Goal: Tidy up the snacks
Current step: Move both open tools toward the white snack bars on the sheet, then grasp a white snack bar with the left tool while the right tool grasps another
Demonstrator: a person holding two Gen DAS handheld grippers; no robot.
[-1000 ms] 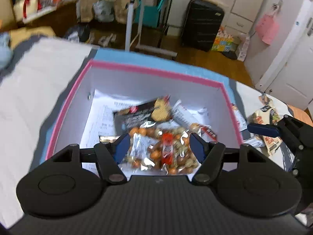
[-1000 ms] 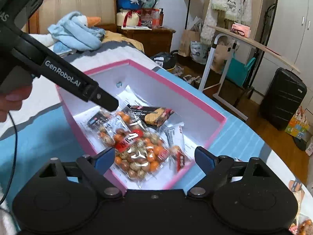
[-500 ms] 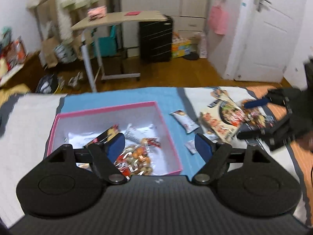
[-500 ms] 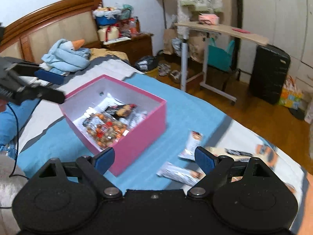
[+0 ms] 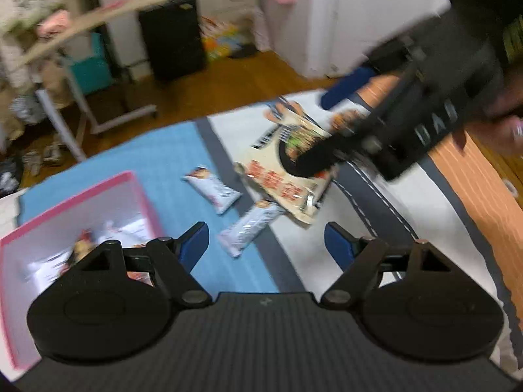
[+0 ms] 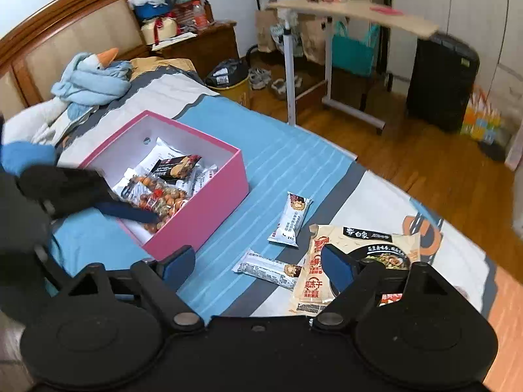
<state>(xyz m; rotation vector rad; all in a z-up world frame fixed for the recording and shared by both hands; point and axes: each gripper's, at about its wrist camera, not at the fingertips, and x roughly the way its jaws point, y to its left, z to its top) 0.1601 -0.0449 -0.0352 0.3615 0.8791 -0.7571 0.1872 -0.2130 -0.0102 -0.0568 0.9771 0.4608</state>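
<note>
A pink box (image 6: pixel 209 209) sits on the bed and holds several snack packets, a clear bag of nuts (image 6: pixel 157 199) on top. The box also shows at lower left in the left wrist view (image 5: pixel 81 192). Two white snack bars (image 6: pixel 291 219) (image 6: pixel 268 269) and a large beige noodle packet (image 6: pixel 356 261) lie on the bedspread right of the box. My left gripper (image 5: pixel 266 245) is open and empty above the bars (image 5: pixel 212 189) (image 5: pixel 248 225). My right gripper (image 6: pixel 258 263) is open and empty, above the nearer bar and the noodle packet (image 5: pixel 287 179).
The bedspread (image 6: pixel 294 163) is blue, grey and white, with an orange strip at the right. A blue plush goose (image 6: pixel 91 81) lies by the headboard. A rolling side table (image 6: pixel 327 65), a black suitcase (image 6: pixel 441 81) and bags stand on the wooden floor beyond the bed.
Both grippers have pulled back from the box and swung right toward the loose snacks. The nut bag now lies in the box. Both stay open.
</note>
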